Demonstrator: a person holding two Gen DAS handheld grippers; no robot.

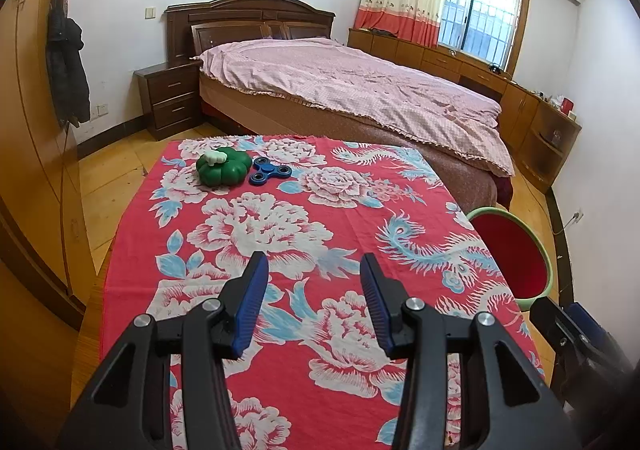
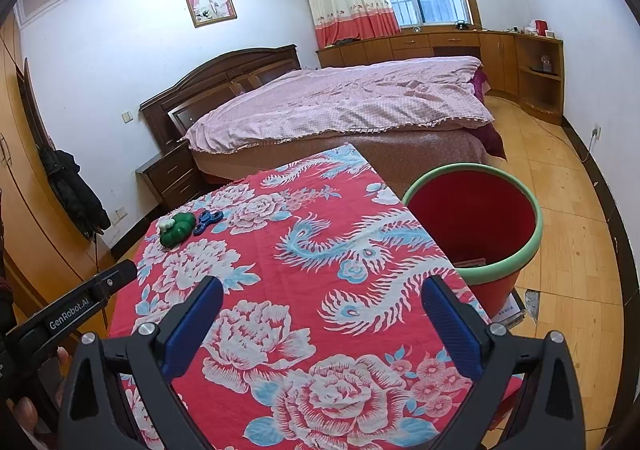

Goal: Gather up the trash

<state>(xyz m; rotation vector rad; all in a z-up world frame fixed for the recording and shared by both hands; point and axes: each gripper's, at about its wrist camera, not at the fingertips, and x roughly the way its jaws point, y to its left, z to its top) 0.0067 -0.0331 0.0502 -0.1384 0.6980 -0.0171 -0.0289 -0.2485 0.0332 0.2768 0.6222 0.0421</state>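
A green pumpkin-shaped toy (image 1: 221, 168) with a white stem lies at the table's far left; it also shows in the right wrist view (image 2: 177, 228). A blue fidget spinner (image 1: 270, 171) lies just right of it (image 2: 207, 220). A red bin with a green rim (image 1: 516, 246) stands on the floor off the table's right edge (image 2: 476, 226); something flat lies inside it (image 2: 470, 263). My left gripper (image 1: 314, 274) is open and empty over the near table. My right gripper (image 2: 322, 300) is open and empty over the near table, left of the bin.
The table carries a red floral cloth (image 1: 312, 234). A bed with a pink cover (image 1: 352, 90) stands behind it, with a nightstand (image 1: 170, 98) on the left. The left gripper's body (image 2: 68, 310) shows at the left of the right wrist view.
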